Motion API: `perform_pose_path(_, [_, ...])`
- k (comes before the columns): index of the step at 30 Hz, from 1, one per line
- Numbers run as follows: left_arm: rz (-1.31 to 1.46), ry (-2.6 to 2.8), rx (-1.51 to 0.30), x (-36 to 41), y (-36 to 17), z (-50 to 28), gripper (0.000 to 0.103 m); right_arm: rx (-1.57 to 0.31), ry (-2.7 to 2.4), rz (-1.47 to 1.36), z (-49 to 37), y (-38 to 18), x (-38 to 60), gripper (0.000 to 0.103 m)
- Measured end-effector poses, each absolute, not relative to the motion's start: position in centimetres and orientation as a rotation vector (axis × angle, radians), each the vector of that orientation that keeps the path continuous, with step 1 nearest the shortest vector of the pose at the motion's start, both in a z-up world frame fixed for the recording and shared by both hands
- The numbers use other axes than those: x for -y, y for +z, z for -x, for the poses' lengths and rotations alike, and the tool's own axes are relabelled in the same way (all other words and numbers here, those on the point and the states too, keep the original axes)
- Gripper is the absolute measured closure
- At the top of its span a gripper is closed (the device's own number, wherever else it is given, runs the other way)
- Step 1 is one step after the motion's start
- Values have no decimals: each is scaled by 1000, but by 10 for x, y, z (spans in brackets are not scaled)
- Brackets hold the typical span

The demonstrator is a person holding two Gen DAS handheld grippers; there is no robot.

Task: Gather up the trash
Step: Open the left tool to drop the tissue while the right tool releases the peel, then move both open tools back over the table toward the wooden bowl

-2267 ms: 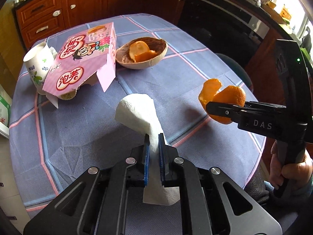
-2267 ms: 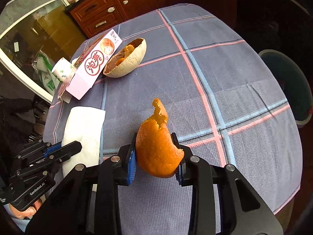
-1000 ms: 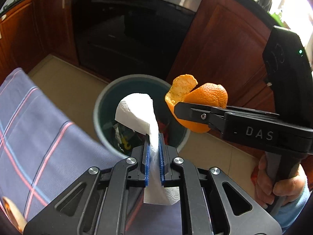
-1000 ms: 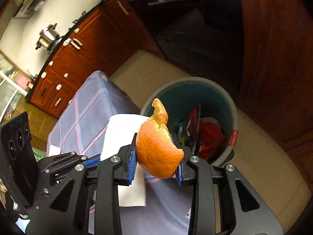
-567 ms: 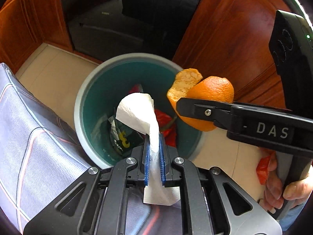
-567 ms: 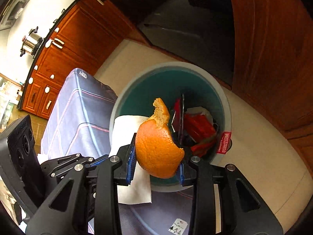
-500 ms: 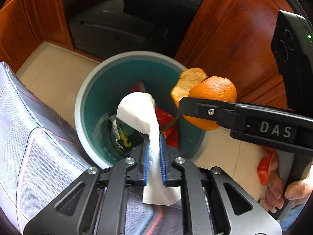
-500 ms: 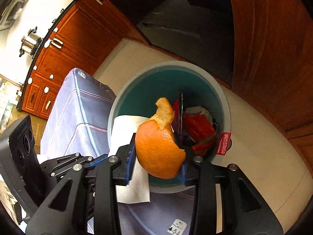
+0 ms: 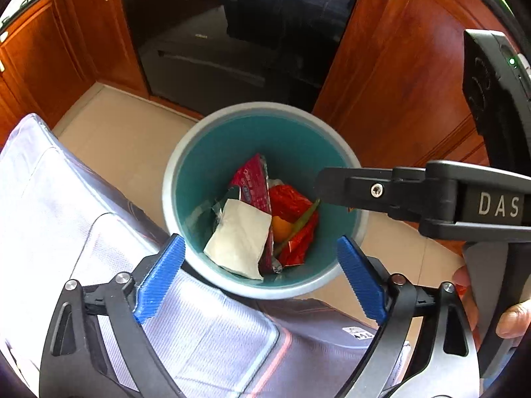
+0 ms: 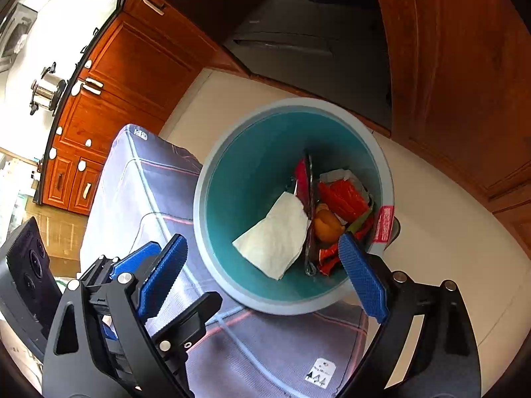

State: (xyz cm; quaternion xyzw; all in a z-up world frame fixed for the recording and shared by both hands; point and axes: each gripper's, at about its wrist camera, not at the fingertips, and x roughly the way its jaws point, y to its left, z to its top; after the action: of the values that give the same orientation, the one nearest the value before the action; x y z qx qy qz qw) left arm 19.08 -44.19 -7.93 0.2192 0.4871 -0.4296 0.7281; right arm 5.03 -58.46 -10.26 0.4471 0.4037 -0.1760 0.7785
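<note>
A teal trash bin [image 9: 212, 139] [image 10: 232, 199] stands on the floor past the table edge. Inside it lie the white paper napkin [image 9: 239, 238] [image 10: 273, 237] and the orange peel [image 9: 281, 229] [image 10: 327, 225], among red wrappers [image 9: 288, 199]. My left gripper [image 9: 260, 272] hangs above the bin, its jaws opening wide, nothing between them. My right gripper [image 10: 264, 272] is also over the bin with its jaws opening and empty; its finger [image 9: 358, 187] reaches in from the right in the left wrist view. The left gripper's fingers [image 10: 132, 262] show at the lower left of the right wrist view.
The table's blue checked cloth [image 9: 83, 232] [image 10: 146, 182] hangs beside the bin. Wooden cabinets [image 9: 398, 83] [image 10: 126, 66] and a dark oven front [image 9: 215, 33] stand behind it, with beige floor [image 10: 448, 248] around. A person's hand [image 9: 511, 321] holds the right gripper's handle.
Both grippers opened over the bin. The napkin dropped from the left one and the orange peel from the right one; both now lie inside the bin.
</note>
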Motion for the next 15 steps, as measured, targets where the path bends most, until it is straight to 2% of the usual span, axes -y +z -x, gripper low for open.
perform_pose_path(15, [-412, -936, -1012, 367, -39, -180, 7, -856, -352, -879, -53, -50, 533, 14])
